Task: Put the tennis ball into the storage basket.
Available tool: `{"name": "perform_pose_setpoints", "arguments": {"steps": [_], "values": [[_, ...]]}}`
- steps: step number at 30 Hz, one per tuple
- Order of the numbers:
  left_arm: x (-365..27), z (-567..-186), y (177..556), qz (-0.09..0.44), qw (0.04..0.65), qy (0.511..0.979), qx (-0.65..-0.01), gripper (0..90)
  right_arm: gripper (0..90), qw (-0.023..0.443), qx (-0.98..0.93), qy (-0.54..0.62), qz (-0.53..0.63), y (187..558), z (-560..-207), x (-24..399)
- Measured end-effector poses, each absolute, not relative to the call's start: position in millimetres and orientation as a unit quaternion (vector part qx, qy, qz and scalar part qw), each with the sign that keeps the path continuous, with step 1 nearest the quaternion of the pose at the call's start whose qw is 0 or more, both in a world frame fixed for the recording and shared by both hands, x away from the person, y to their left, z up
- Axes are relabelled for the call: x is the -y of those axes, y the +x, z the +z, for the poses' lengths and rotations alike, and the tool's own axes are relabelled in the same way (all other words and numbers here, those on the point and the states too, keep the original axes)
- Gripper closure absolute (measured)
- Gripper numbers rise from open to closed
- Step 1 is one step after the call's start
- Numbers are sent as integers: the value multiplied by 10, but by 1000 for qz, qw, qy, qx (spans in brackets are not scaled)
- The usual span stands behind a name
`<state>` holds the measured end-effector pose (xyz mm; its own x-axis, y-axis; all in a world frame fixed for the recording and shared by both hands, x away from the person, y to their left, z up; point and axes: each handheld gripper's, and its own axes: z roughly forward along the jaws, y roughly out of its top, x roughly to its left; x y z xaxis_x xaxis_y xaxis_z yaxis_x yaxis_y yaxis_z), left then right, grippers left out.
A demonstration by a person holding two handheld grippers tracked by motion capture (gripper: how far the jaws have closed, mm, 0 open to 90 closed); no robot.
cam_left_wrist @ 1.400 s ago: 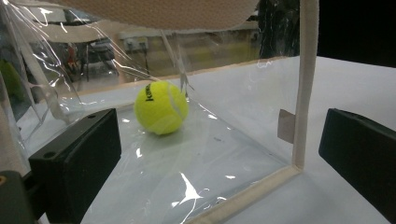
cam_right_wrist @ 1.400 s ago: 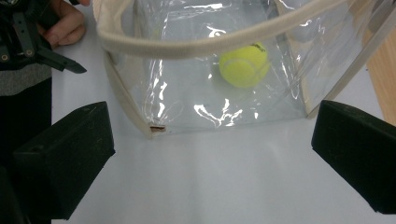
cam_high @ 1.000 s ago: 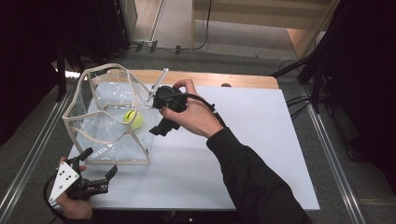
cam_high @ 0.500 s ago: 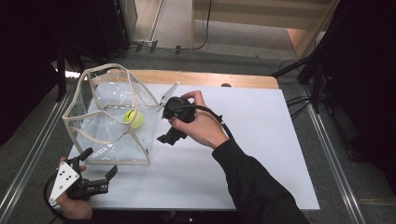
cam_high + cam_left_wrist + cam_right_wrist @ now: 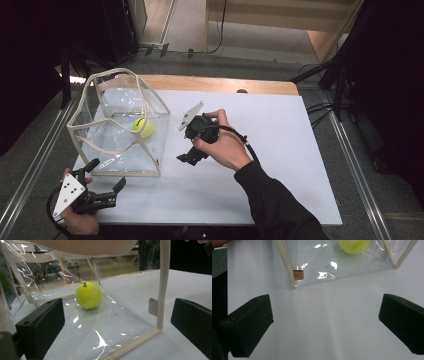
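Right gripper (image 5: 184, 159) backed off the clear bag (image 5: 118, 125), jaws wide, empty. Tennis ball (image 5: 143, 127) inside. Left gripper (image 5: 107, 183) wide too, idle — drop prob done.

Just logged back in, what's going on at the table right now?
A person holds a gripper in each hand over a white table. A yellow tennis ball lies inside a clear plastic bag with beige edging, standing open at the table's left. The right gripper hangs beside the bag, jaws open and empty, pointing down at the table. The left gripper sits low at the bag's near corner, jaws also open and holding nothing.
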<state>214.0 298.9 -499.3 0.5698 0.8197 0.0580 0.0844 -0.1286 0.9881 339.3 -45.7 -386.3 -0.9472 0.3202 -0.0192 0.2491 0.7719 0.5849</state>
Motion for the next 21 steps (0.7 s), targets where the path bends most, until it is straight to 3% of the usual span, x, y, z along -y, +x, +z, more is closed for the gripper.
{"name": "perform_pose_setpoints", "arguments": {"steps": [21], "values": [[-2989, -4993, 2136, 323, 569, 679, -333, 0, 0, 53, -914, 186, 357, 3233, -4252, 986]]}}
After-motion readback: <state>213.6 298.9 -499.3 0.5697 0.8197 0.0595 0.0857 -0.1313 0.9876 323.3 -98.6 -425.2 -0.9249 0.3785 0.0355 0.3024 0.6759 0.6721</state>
